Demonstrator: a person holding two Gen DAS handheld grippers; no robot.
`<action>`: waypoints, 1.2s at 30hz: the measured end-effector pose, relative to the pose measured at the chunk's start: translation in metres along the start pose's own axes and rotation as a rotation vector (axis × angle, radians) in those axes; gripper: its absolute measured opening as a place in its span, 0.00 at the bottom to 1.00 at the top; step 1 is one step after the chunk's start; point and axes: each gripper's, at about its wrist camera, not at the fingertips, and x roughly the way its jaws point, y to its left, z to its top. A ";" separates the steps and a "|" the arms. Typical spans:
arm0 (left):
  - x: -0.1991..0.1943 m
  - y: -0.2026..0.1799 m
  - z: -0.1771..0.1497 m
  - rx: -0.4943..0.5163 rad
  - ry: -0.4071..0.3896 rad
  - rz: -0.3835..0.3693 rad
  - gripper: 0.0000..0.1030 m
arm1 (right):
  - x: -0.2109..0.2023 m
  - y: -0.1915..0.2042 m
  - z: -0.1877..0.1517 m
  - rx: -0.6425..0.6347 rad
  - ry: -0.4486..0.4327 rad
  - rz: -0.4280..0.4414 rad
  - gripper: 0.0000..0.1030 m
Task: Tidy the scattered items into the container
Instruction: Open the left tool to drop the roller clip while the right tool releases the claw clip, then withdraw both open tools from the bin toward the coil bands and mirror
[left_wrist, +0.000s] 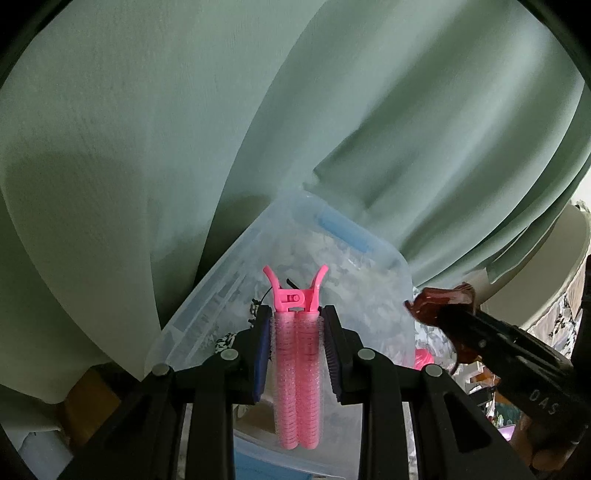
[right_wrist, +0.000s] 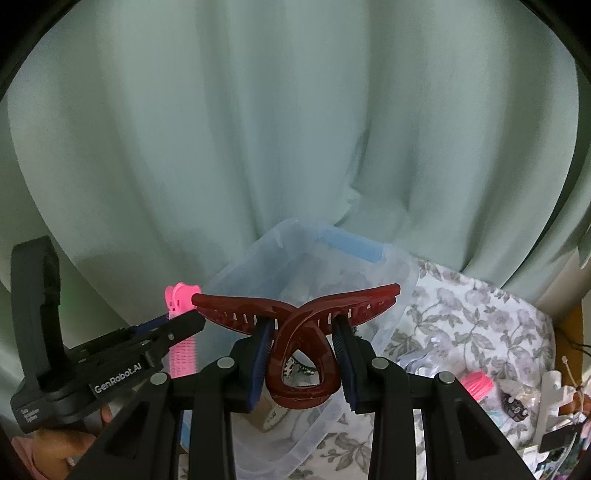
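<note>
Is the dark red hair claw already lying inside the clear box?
No, the right gripper holds the hair claw up in front of the clear box.

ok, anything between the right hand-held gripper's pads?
Yes: the dark red claw clip, pinched at its looped handles in the right wrist view.

The open top of the clear box (right_wrist: 391, 295) lies free at 12 o'clock ahead of both grippers, hemmed behind by the green curtain (right_wrist: 258, 129), while small clutter (right_wrist: 515, 402) crowds the flowered cloth (right_wrist: 472, 314) at 4 o'clock.
</note>
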 end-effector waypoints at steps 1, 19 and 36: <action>0.000 0.000 -0.001 -0.001 0.007 -0.001 0.27 | 0.002 0.000 -0.001 0.001 0.007 0.001 0.35; -0.001 0.004 -0.010 -0.014 0.041 0.003 0.31 | 0.024 0.008 -0.006 -0.009 0.072 0.001 0.36; 0.000 -0.001 -0.008 -0.033 0.033 0.013 0.58 | 0.009 0.006 -0.009 -0.002 0.050 -0.013 0.53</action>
